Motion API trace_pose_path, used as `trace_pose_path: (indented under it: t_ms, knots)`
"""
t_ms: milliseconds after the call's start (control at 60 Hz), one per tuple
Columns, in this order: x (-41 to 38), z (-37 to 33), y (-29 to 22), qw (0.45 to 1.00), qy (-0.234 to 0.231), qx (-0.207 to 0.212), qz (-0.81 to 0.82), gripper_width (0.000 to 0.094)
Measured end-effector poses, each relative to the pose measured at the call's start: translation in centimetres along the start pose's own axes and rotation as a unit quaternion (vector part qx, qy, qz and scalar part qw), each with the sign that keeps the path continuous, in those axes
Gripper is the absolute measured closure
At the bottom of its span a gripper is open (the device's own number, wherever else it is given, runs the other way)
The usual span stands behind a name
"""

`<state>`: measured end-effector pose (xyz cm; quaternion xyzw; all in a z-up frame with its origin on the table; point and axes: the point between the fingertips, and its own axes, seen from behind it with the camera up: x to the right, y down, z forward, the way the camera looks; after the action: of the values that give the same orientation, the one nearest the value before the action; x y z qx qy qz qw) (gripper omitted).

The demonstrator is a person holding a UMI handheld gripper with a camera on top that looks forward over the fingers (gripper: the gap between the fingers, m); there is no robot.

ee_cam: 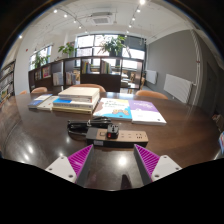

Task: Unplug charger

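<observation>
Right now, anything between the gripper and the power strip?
Nothing: in the gripper view, only bare dark table separates the open gripper from the power strip, which has a charger plugged in.

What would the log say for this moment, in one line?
claw: open | power strip: just ahead on table | charger: plugged in | contact: none

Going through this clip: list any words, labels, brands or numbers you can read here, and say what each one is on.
None can be read.
Books and papers on the table: printed covers, too small to read.
Power strip just ahead of the open claw: no legible marking.
</observation>
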<state>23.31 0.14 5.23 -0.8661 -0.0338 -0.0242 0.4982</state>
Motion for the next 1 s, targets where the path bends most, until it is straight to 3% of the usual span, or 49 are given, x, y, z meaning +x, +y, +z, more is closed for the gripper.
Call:
trace_pose_path:
  t_ms: [117,267,283,317,533,617,650,683,750,800,883,950,1000]
  knots:
    - [0.6,5.7,-2.6,1.000,-0.002,0.006,0.017,0.0255]
    - [0.5,10.9,-2.5,1.000,-0.004,-0.009,0.018,0.0505]
    - [0.3,10.7,-3.0,1.000,-0.006,0.005,0.022,0.0532]
    - [-0.3,10.8,-2.8,1.000,-0.015,0.003,0.023,0.0666]
    - [0.1,10.9,-2.8,0.999,0.015,-0.014,0.049,0.0786]
    - [0.3,10.6,-3.3,0.995,0.010,-0.066,0.076,0.0809]
    - [0.7,9.9,-6.5,0.995,0.004,-0.042,0.093,0.0807]
    - [1.9,7.6,-13.1,0.995,0.004,0.043,0.092,0.0812]
    - [5.3,1.4,-26.8,0.982,0.021,0.176,0.059,0.0811]
    - [8.1,-2.6,-31.4,0.973,0.035,0.224,0.048,0.0812]
    - [13.8,-6.0,-34.7,0.965,0.063,0.248,0.053,0.0814]
    - [17.1,-6.0,-31.5,0.969,0.081,0.225,0.063,0.0812]
    - [18.7,-4.0,-26.2,0.974,0.094,0.192,0.070,0.0812]
